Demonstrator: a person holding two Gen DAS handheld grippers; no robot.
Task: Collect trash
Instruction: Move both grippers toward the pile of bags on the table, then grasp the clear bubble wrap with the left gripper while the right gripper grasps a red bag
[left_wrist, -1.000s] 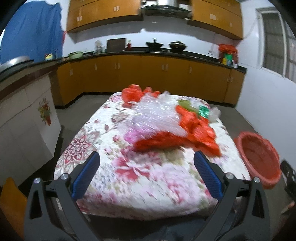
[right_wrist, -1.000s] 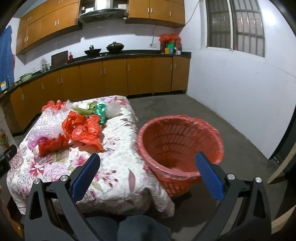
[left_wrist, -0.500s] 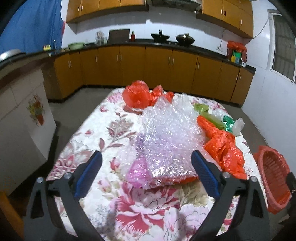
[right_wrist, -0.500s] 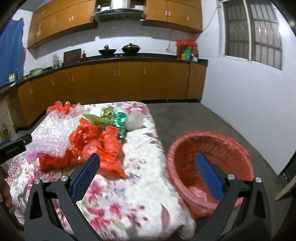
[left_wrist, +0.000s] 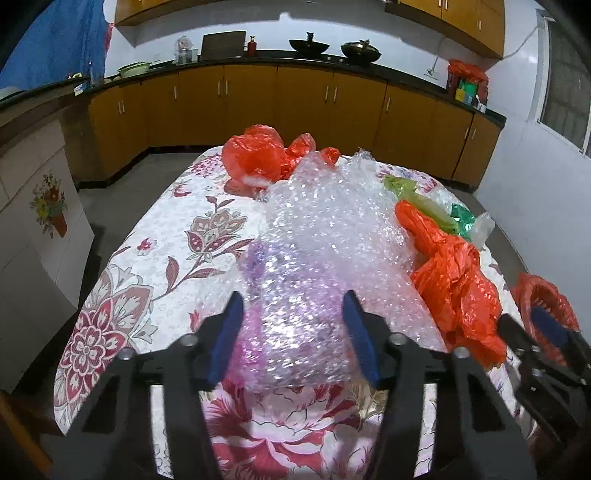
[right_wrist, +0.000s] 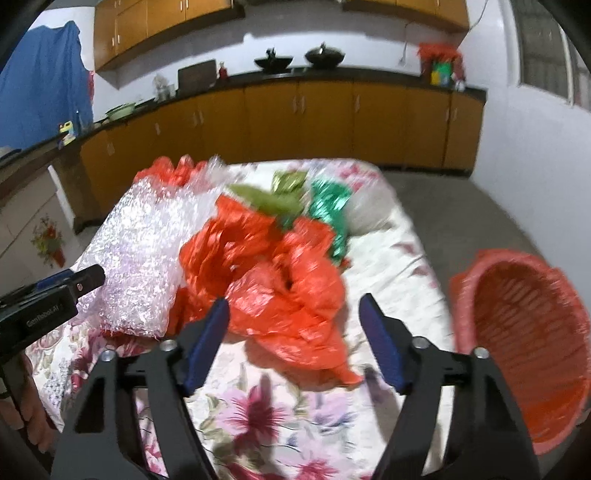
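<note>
Two grippers are working this table at once, and I am at the grab stage: nothing has gone into the bin yet, as far as I can judge.

From the left wrist view, my left gripper (left_wrist: 293, 334) is closing around the near end of the bubble wrap (left_wrist: 332, 251), which lies along the middle of the floral tablecloth (left_wrist: 155, 266). The wrap sits between the blue pads; whether they press it yet I cannot tell, so I count the claw as still spread. A red bag (left_wrist: 258, 157) lies at the far end of the table, and an orange plastic bag (left_wrist: 458, 291) lies to the right, touching the wrap. The red basket (left_wrist: 546, 299) shows at the far right, beside the table.

From the right wrist view, my right gripper (right_wrist: 295, 343) is also closing, with the near edge of the orange plastic bag (right_wrist: 280, 280) between its fingers but not yet pinched. Green wrappers (right_wrist: 328, 206) lie beyond it. The red basket (right_wrist: 524, 332) stands on the floor just right of the table, mouth tilted toward me. My next move, I think, calls for both claws to finish pinching, then lift and swing right over the basket.

The only writing I can make out is on the left gripper's body at the left edge, apparently "GenRobot.AI".
</note>
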